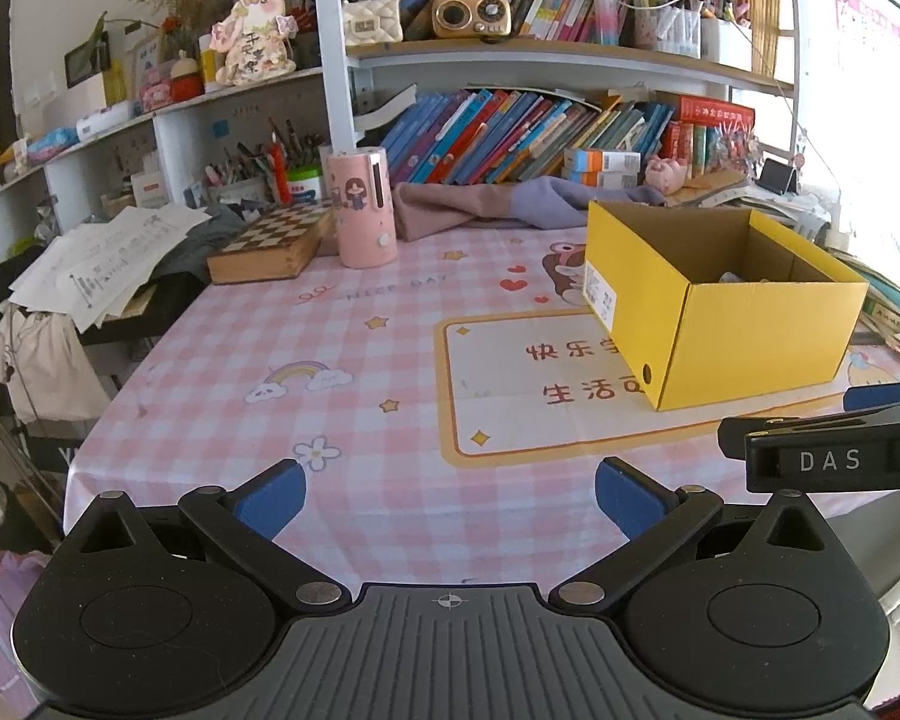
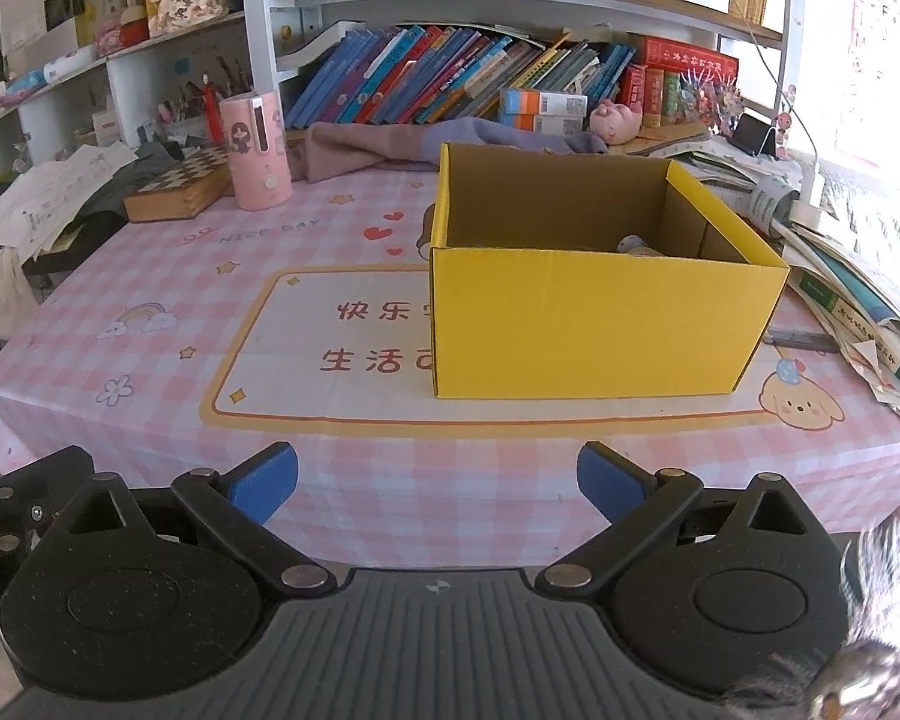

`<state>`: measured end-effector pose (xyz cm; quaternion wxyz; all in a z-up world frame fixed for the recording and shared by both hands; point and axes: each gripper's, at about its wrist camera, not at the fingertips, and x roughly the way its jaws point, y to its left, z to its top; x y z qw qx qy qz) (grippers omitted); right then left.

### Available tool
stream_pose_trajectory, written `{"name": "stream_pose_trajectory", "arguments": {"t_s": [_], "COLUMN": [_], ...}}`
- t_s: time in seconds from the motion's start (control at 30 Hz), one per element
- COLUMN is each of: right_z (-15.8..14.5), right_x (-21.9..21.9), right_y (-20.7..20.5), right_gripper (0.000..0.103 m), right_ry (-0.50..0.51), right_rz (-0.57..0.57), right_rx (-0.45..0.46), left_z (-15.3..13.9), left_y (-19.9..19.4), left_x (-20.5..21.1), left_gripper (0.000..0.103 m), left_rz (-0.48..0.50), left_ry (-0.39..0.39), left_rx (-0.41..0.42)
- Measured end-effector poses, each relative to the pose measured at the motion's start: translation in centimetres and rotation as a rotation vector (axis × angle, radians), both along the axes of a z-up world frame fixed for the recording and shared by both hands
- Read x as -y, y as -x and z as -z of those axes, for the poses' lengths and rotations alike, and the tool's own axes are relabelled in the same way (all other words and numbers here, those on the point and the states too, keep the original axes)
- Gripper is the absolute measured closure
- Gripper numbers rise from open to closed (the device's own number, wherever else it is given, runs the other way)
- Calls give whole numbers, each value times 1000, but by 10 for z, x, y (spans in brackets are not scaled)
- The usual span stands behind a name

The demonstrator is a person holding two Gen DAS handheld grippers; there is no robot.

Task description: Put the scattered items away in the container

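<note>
From the left wrist view, the left gripper hangs low over the near edge of the pink checked tablecloth with its blue-padded fingers spread wide apart and nothing between them. Ahead of it and to its right stands the yellow box, open at the top, with a small pale item just showing inside near the far corner; what that item is cannot be told. Far ahead and a little left stand a pink cylinder and a chessboard box touching or just beside it. At the right edge, the right gripper pokes in sideways. From the right wrist view, the right gripper also has its blue fingers held wide apart and empty, above the cloth's front edge. The yellow box sits straight ahead, slightly right, and a rounded object peeks over its front wall.
</note>
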<state>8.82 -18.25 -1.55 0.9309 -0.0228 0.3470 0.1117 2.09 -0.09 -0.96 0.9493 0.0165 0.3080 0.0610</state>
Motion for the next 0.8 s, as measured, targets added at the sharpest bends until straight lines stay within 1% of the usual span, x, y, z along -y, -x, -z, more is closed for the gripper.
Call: {"name": "stream_pose_trajectory", "arguments": {"t_s": [0.8], "right_z": [1], "right_x": [3], "right_y": [1], "right_gripper": [2], "right_ry": [0], "right_rz": [-6], "right_rx": [-6], "left_z": [1], "left_y": [0], "left_x": [8], "left_gripper": [0], "left_rz": [15], "left_ry": [9], "left_rx": [-5]}}
